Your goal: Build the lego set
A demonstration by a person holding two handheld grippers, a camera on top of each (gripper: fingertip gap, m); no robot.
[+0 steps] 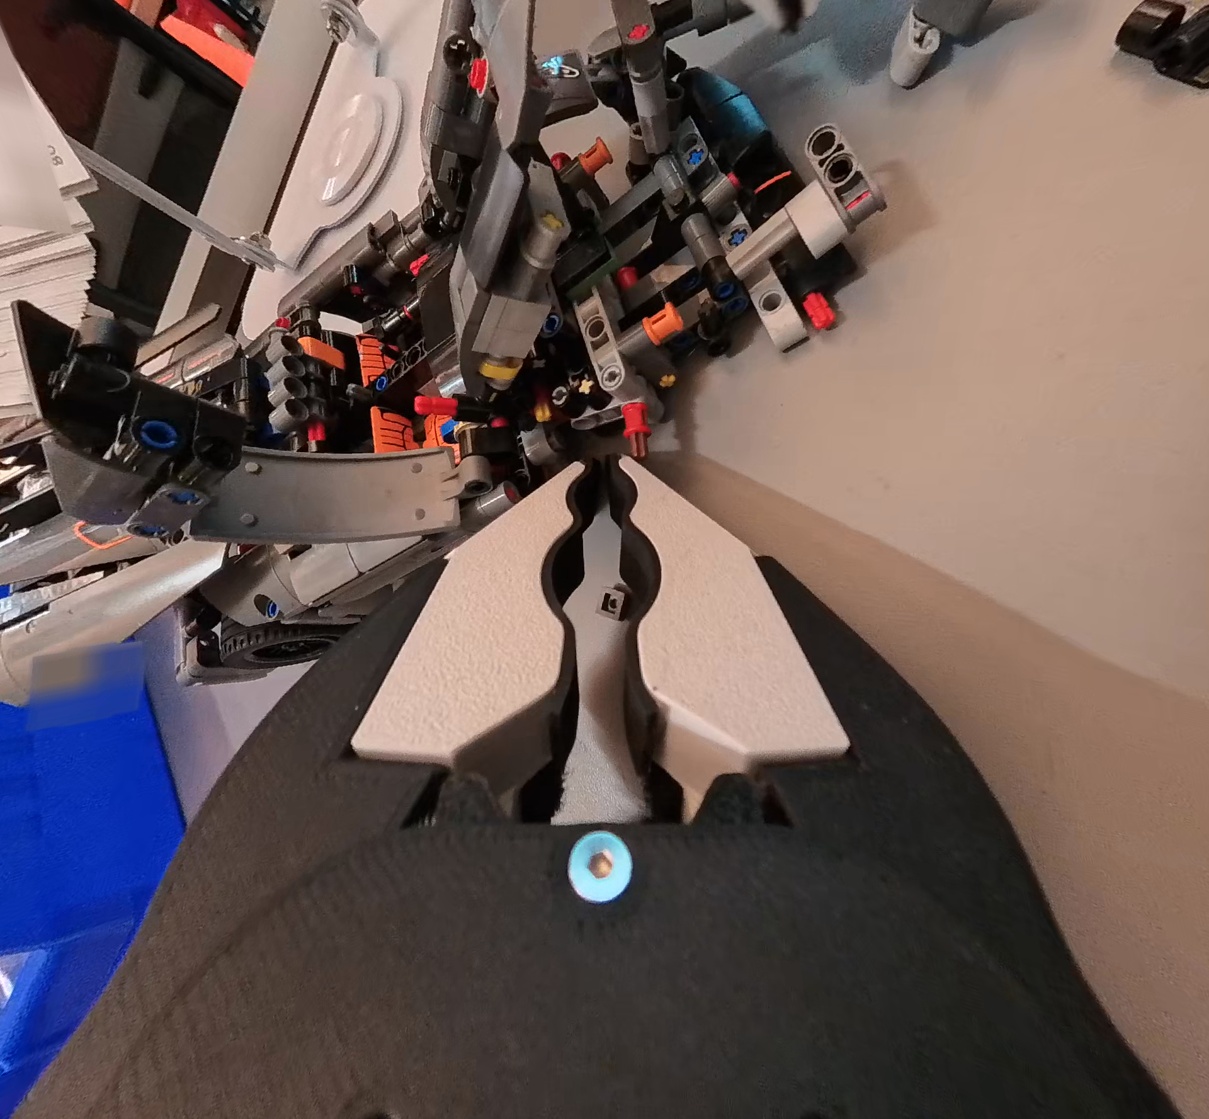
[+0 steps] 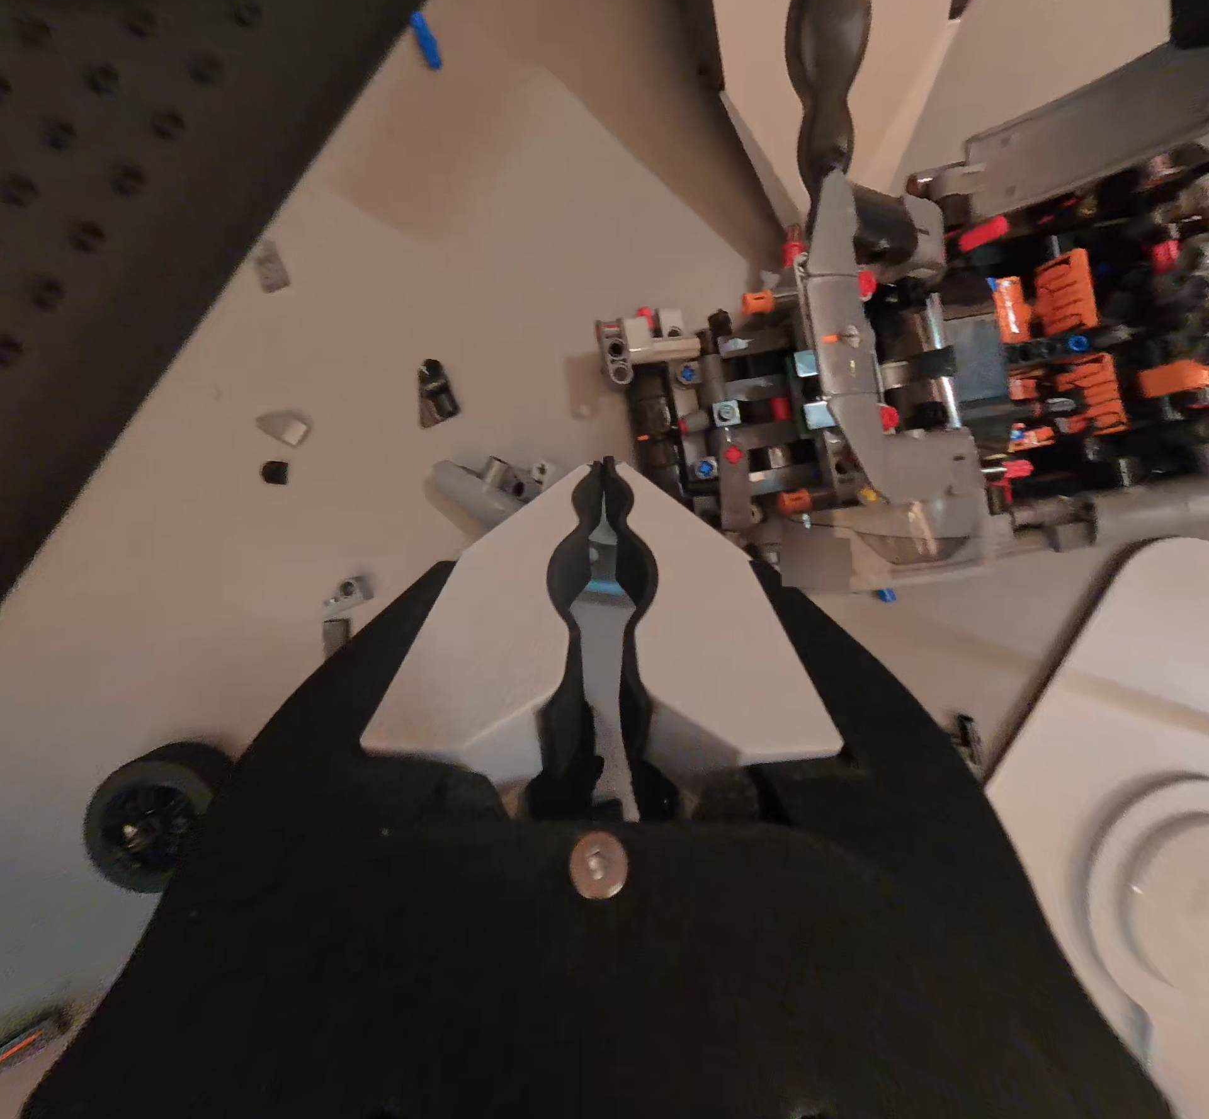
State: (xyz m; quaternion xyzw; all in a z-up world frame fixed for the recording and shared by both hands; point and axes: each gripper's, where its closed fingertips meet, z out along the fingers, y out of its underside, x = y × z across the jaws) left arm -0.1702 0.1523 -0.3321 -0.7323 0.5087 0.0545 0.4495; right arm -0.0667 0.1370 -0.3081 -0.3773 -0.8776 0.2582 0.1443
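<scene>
Half-built lego car (image 1: 497,276) lies on the table (image 1: 981,368), just ahead of my left tongs (image 1: 603,465), ahead-right of my right tongs (image 2: 603,466). Left clenched against the car's edge; right clenched, apparently empty. Loose wheel (image 2: 147,816) lies behind-left of the right tongs.

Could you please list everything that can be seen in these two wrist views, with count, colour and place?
Lego car model: one, partly built, grey and black with orange and red parts, on the table right of centre.
Table: one, beige, under everything.
Loose wheel: one, black, at the lower left of the right wrist view.
Blue pin: one, blue, far on the table.
Small loose pieces: several, grey and black, scattered left of the model.
Blue bin: one, blue, lower left of the left wrist view.
Left gripper: one, black with white fingers, shut at the model's edge.
Right gripper: one, same colours, shut over the table.
</scene>
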